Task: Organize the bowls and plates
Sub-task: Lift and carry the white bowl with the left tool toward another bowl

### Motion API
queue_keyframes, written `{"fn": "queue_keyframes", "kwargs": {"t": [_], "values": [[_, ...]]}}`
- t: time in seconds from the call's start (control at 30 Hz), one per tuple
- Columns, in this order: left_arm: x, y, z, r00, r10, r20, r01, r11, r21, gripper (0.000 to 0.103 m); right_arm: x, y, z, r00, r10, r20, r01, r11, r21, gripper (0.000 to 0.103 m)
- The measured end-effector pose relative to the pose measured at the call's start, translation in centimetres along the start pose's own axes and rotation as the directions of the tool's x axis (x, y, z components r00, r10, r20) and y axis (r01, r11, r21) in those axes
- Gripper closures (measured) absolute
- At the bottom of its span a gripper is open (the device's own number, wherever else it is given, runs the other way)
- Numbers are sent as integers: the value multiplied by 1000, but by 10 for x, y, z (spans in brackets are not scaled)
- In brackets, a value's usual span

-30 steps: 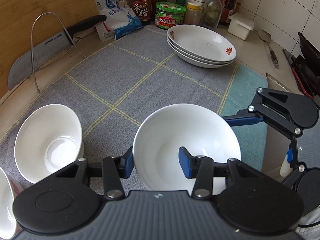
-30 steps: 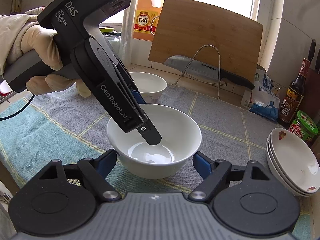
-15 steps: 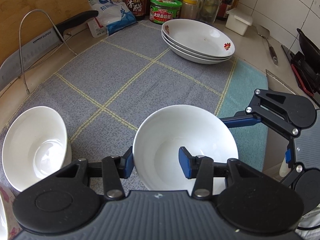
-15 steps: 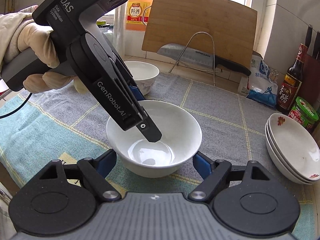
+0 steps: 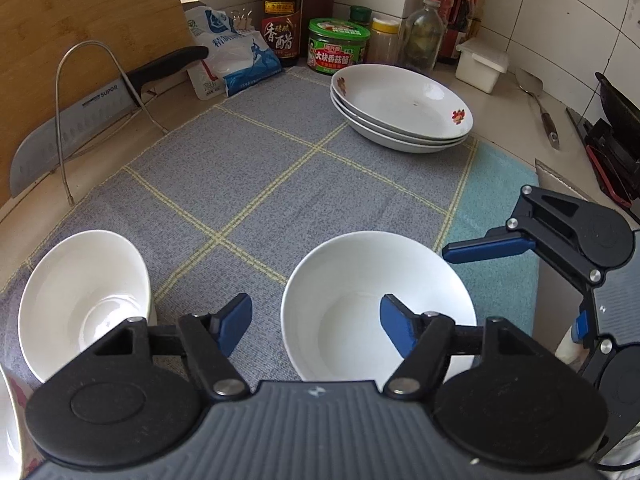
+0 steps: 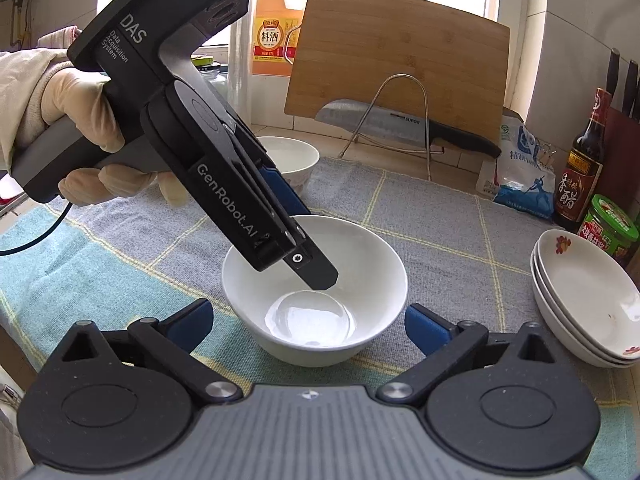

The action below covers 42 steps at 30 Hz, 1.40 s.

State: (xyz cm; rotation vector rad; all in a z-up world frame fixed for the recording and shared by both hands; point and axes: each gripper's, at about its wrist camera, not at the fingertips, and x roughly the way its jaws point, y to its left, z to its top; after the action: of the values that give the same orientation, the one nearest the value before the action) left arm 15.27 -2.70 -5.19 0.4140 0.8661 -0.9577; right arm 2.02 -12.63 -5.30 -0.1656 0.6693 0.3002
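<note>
Two white bowls sit before you in the left wrist view: the near bowl between your left gripper fingers, which are opening and seemingly clear of its rim, and a second bowl to the left. Stacked plates stand farther off, near the jars. In the right wrist view, your right gripper is spreading, released, astride the same bowl; the grey checked cloth covers the table.
</note>
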Motion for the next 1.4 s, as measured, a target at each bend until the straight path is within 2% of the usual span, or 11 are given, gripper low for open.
{"fn": "queue_keyframes", "kwargs": {"t": [0.2,0.4,0.6,0.83,1.03,1.17,1.4], "values": [[-27,0,-10,994,60,90,-57,998,-31,15,-5,2,5,1000,-1,-21,0,1000,-15,0],[-51,0,-29,975,169,141,-158,984,-84,14,-2,3,13,998,-27,-60,25,999,-41,0],[-66,9,-52,945,284,162,-249,946,-206,14,-3,4,24,999,2,-35,-4,997,-72,0],[-66,25,-72,926,344,154,-271,893,-360,12,5,4,40,999,28,-37,-32,993,-110,0],[-61,31,-78,897,415,154,-311,839,-446,12,18,-1,58,997,60,-58,-67,988,-137,0],[-53,32,-76,873,467,137,-361,810,-462,12,29,-6,71,992,94,-83,-105,984,-144,0],[-38,34,-69,842,528,108,-438,788,-432,12,51,-23,97,987,121,-104,-134,983,-127,0]]}}
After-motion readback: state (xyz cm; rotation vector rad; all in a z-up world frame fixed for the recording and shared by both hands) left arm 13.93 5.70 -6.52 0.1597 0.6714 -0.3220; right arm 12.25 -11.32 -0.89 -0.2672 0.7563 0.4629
